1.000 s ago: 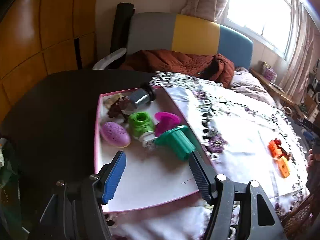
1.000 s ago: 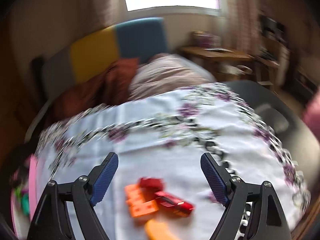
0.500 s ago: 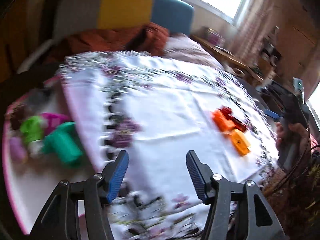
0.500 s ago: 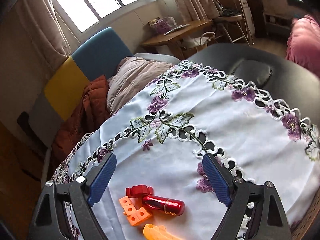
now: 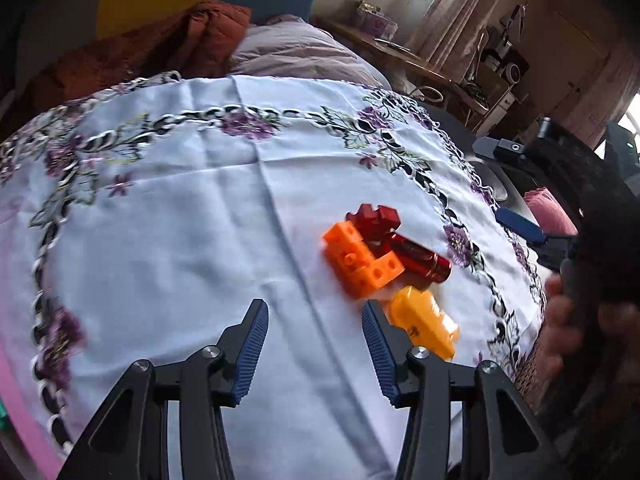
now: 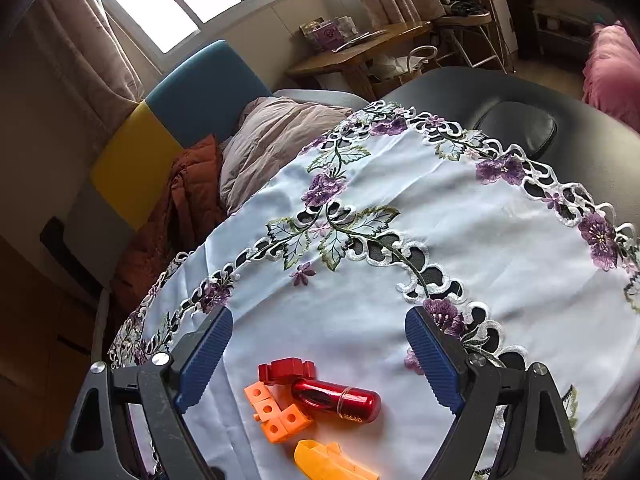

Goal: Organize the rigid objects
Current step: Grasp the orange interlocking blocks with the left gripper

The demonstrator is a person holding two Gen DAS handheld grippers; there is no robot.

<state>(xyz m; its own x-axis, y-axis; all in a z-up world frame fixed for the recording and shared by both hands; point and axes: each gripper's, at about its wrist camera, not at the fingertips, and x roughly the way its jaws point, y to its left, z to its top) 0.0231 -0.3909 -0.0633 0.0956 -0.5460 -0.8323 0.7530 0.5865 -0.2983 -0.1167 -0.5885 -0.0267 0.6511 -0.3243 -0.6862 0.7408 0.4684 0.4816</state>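
Note:
A small pile of toys lies on the white embroidered cloth: an orange cube block (image 5: 362, 258), a dark red gear piece (image 5: 374, 218), a shiny red cylinder (image 5: 420, 258) and a yellow-orange piece (image 5: 424, 320). My left gripper (image 5: 312, 306) hovers just left of the pile. Its jaws are closing with only bare cloth between them, and the right finger is beside the yellow-orange piece. My right gripper (image 6: 320, 316) stands open above the same pile, where the orange block (image 6: 276, 412), gear piece (image 6: 286, 370), cylinder (image 6: 340, 400) and yellow-orange piece (image 6: 328, 464) lie below its fingers.
The pink tray's rim (image 5: 16, 412) shows at the lower left of the left wrist view. A hand (image 5: 560, 320) holds the right gripper at the cloth's right edge. Beyond the black table (image 6: 520, 92) are a sofa with quilts (image 6: 280, 132) and a wooden desk (image 6: 360, 48).
My left gripper has swung from over the pink tray across the cloth to the toy pile, and its jaws have narrowed. The right gripper rolled and tilted down, then stayed over the pile.

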